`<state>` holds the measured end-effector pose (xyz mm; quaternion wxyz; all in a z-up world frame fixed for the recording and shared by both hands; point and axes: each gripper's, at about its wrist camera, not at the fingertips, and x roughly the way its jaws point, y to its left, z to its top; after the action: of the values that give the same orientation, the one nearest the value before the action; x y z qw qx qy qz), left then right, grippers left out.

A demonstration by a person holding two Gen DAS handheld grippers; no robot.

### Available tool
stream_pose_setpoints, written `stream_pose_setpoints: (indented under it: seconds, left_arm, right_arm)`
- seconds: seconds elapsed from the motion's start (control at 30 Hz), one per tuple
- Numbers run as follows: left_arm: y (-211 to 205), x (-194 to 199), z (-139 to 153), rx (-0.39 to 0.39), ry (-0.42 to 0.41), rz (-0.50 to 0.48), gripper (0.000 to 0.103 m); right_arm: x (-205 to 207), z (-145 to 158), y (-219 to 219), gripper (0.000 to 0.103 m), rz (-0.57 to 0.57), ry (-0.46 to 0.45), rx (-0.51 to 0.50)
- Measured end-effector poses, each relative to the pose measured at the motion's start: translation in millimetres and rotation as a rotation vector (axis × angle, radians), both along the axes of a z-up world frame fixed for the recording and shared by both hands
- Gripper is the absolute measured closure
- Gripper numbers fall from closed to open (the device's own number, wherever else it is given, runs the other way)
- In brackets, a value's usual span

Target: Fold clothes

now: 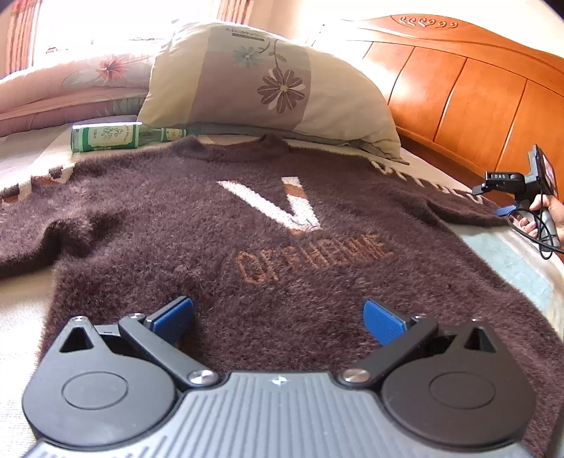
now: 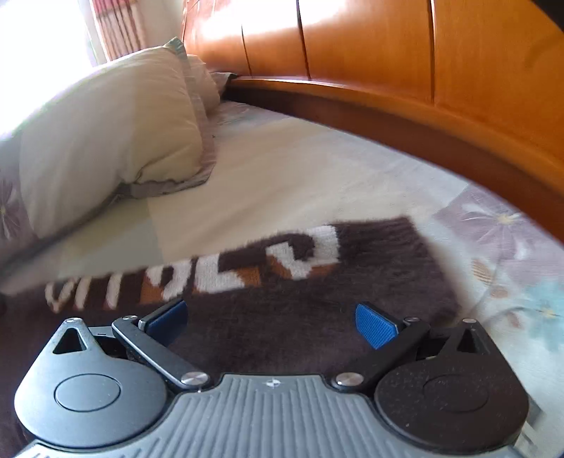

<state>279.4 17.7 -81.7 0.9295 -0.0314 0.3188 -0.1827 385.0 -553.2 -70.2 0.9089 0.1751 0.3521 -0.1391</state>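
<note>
One brown sweater (image 1: 246,225) lies flat on the bed beside one pillow (image 1: 268,84) and one bottle (image 1: 116,136); the left gripper (image 1: 278,317) and right gripper (image 2: 270,319) both gape wide, empty.

I am working in a home bedroom: a bed with a curved, carved orange wooden headboard (image 1: 458,81), a cream pillow with purple flower print (image 1: 268,81), a pink floral quilt (image 1: 70,81) folded by pink striped curtains (image 2: 116,31) at a bright window, and a pale flowered bedsheet (image 2: 282,169).

Dark brown sweater (image 1: 246,218) with white V, green bottle (image 1: 105,136), cream floral pillow (image 1: 246,77), orange headboard (image 1: 458,88).
</note>
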Motion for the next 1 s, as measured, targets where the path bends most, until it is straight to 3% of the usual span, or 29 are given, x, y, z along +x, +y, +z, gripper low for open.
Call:
stream_pose_setpoints:
  seconds: [0.1,0.27,0.47,0.6,0.7,0.77,1.0]
  left_arm:
    - [-2,-7,9,0.003,-0.003,-0.043,0.001]
    - [-14,-22,19,0.091,-0.019,-0.164,0.001]
    - [1,-32,39,0.009,-0.063,-0.169,0.001]
    - [16,-34,45,-0.017,-0.081,-0.121,0.001]
    - [21,-29,47,-0.044,-0.075,-0.095,0.001]
    - [21,-26,48,-0.064,-0.07,-0.096,0.001]
    - [19,-29,46,-0.09,-0.05,-0.117,0.001]
  right_arm:
    - [-18,18,39,0.0,0.148,-0.006,0.025]
    - [-43,38,135,0.0,0.421,0.025,-0.034]
    - [-78,28,250,0.0,0.647,0.066,-0.157]
    - [-95,14,297,0.0,0.7,0.077,-0.148]
    - [-112,-1,317,0.0,0.692,0.114,-0.2]
    - [-132,-9,317,0.0,0.662,0.147,-0.205]
    - [-214,-14,294,0.0,0.568,0.13,-0.19]
